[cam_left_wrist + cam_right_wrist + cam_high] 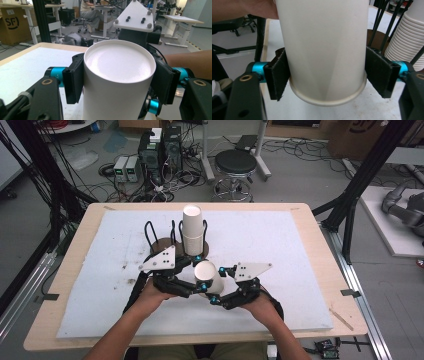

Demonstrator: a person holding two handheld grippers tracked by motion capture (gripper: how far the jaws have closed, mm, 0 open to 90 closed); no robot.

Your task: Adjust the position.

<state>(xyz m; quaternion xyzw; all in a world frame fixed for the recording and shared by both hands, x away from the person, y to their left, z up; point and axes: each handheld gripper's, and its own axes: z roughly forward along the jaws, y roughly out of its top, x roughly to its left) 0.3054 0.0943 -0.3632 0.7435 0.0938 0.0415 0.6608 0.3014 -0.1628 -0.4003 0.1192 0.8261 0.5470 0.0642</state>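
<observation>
A single white paper cup (208, 276) is held off the white mat between both grippers, in front of the cup stack. My left gripper (200, 272) comes in from the left; in the left gripper view its black pads (73, 77) press on the cup (117, 100) just below its closed bottom, which faces the camera. My right gripper (217, 286) comes in from the right. In the right gripper view its pads (379, 75) touch both sides of the cup (324, 45) just above the rolled rim. A tall stack of white cups (192, 232) stands in a black wire holder (159, 240).
The white mat (280, 250) covers most of the wooden table (320, 245). The stack of cups (409, 37) and holder wires (387, 22) stand close behind the held cup. Beyond the table's far edge are a black stool (235, 165), computer boxes (160, 147) and cables.
</observation>
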